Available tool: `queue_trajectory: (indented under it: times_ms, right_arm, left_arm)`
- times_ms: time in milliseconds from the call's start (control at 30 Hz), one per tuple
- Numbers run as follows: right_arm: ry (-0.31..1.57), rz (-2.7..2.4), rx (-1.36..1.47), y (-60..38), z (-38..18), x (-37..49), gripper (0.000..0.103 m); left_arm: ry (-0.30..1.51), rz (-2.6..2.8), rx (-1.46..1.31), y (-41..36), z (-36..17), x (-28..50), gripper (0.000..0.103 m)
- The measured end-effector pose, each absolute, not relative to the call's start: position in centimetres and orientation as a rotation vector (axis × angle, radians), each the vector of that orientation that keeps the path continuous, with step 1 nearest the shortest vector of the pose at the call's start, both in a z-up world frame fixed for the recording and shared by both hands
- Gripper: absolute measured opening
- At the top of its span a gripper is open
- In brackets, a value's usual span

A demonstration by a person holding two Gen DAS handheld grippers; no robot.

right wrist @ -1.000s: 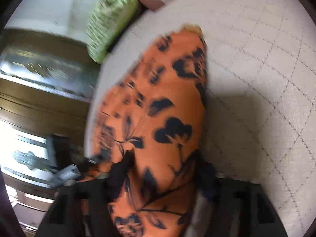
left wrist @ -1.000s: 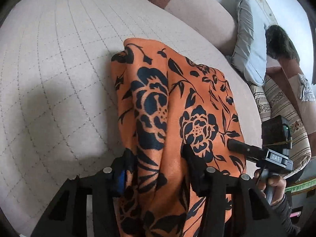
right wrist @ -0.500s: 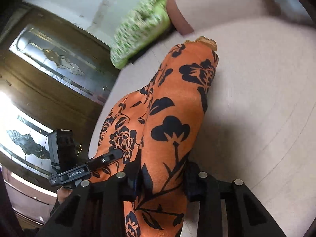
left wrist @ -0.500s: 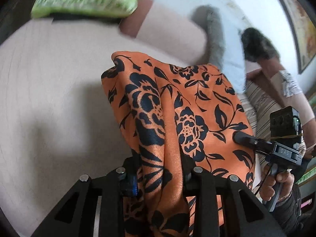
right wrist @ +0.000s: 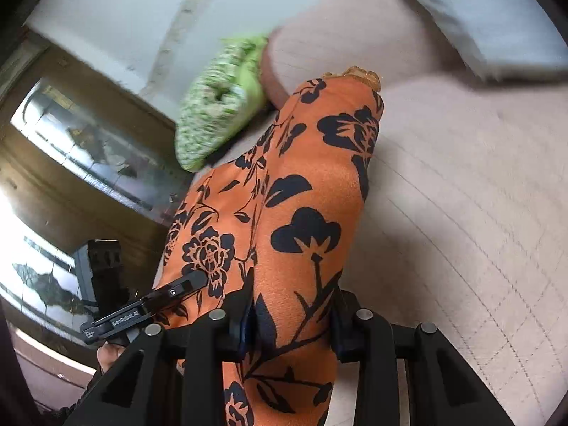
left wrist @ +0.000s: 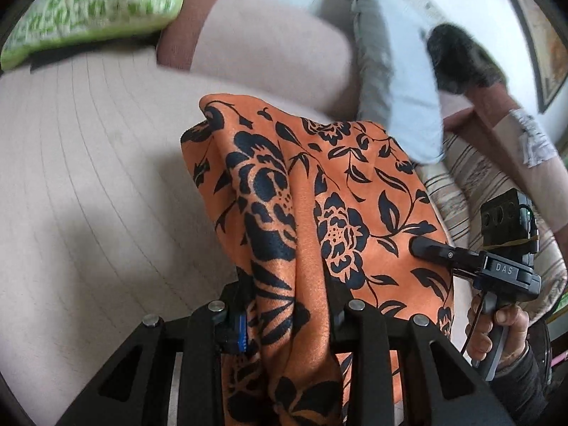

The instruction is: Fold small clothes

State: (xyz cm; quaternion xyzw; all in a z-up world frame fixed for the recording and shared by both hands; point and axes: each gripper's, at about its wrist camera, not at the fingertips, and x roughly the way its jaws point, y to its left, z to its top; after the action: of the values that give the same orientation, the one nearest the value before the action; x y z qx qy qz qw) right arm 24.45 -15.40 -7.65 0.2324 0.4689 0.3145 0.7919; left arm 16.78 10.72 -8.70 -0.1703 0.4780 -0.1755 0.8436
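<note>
An orange garment with a dark floral print (left wrist: 319, 191) hangs lifted above a beige quilted sofa seat (left wrist: 88, 195). My left gripper (left wrist: 287, 305) is shut on one near edge of it; cloth drapes over its fingers. My right gripper (right wrist: 291, 316) is shut on the other near edge of the garment (right wrist: 301, 195). The far end of the garment still touches the seat. The right gripper also shows in the left wrist view (left wrist: 419, 245), and the left gripper in the right wrist view (right wrist: 198, 278), both pinching the cloth.
A green patterned cushion (left wrist: 96, 10) and a beige sofa back (left wrist: 266, 53) lie behind. A grey-blue pillow (left wrist: 401, 99) and striped cushions (left wrist: 472, 184) sit to the right. A dark wooden door with glass (right wrist: 71, 163) stands at the left.
Both grippers have risen and tilted up, lifting the garment's near edge higher off the seat. The sofa back and cushions have come into view.
</note>
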Motion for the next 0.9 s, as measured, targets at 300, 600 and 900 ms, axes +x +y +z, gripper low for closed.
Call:
queue_trajectory:
  times_ms: [300,600,900]
  right_arm:
    - [1.191,0.573,0.601,-18.5,-17.6,25.2,0.059]
    - [0.952,0.507,0.412,-18.4,-8.2,18.9,0.064]
    - [1.09,0.607,0.483,-16.3,-13.8,15.9,0.07]
  left_arm:
    - [1.135,-0.282,-0.406,12.0,-14.1,16.6,0.06]
    - [0.919,-0.27,-0.241,12.7,-7.3,10.8,0.06]
    - [1.081,-0.168,-0.212,10.1,-13.5,12.9,0.067]
